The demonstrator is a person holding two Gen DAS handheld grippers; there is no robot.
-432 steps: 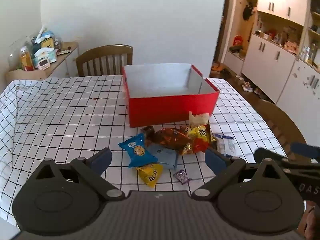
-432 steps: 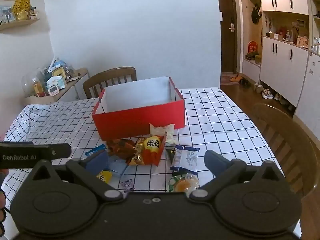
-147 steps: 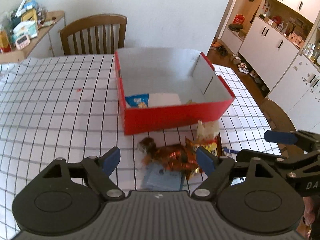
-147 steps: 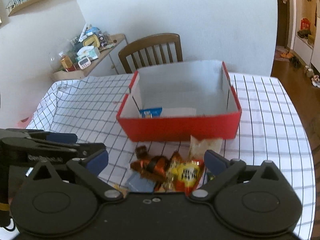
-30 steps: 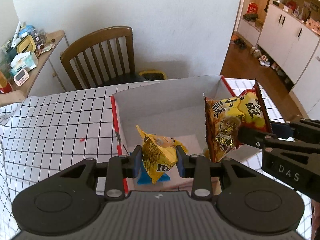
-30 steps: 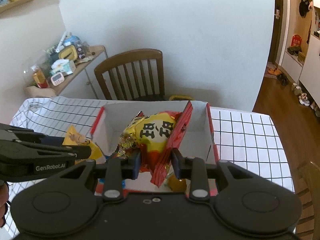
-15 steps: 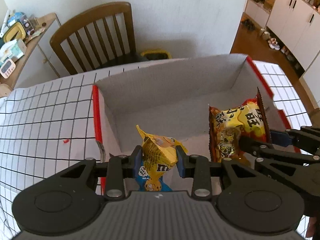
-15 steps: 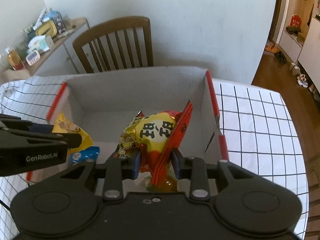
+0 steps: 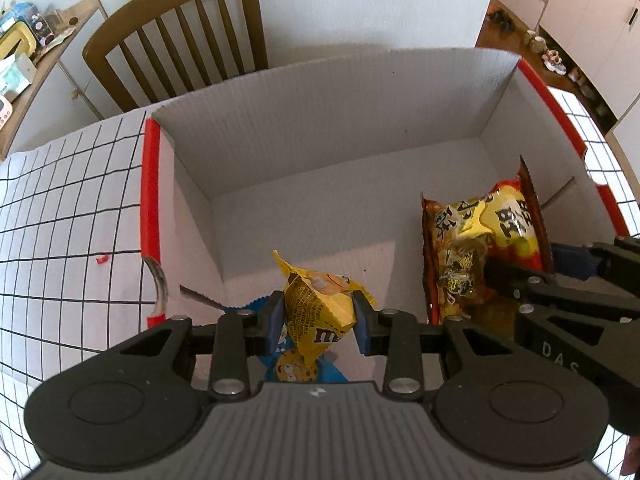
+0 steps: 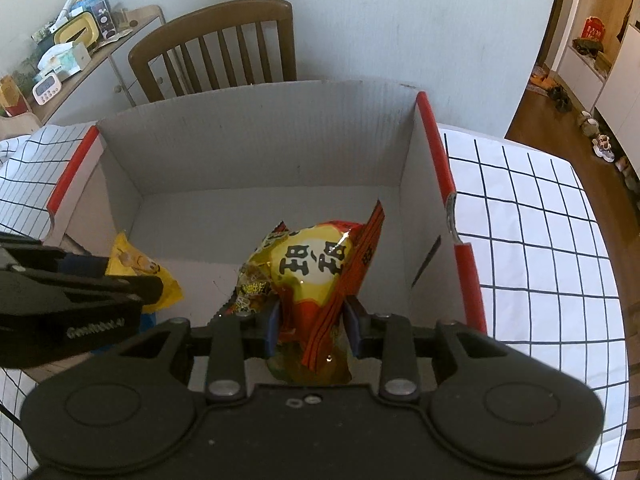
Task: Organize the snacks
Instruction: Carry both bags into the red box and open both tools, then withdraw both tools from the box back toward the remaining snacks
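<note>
Risk: left gripper [image 9: 319, 317] clamps the yellow candy packet [image 9: 320, 312], right gripper [image 10: 311, 326] the red-and-yellow snack bag [image 10: 316, 276], inside the red box [image 10: 436, 152]; crowded releases could snag.

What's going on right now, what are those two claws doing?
Left gripper shut on yellow candy bag. Right gripper shut on red-yellow snack bag. Both over the red box. Nothing in the way.
</note>
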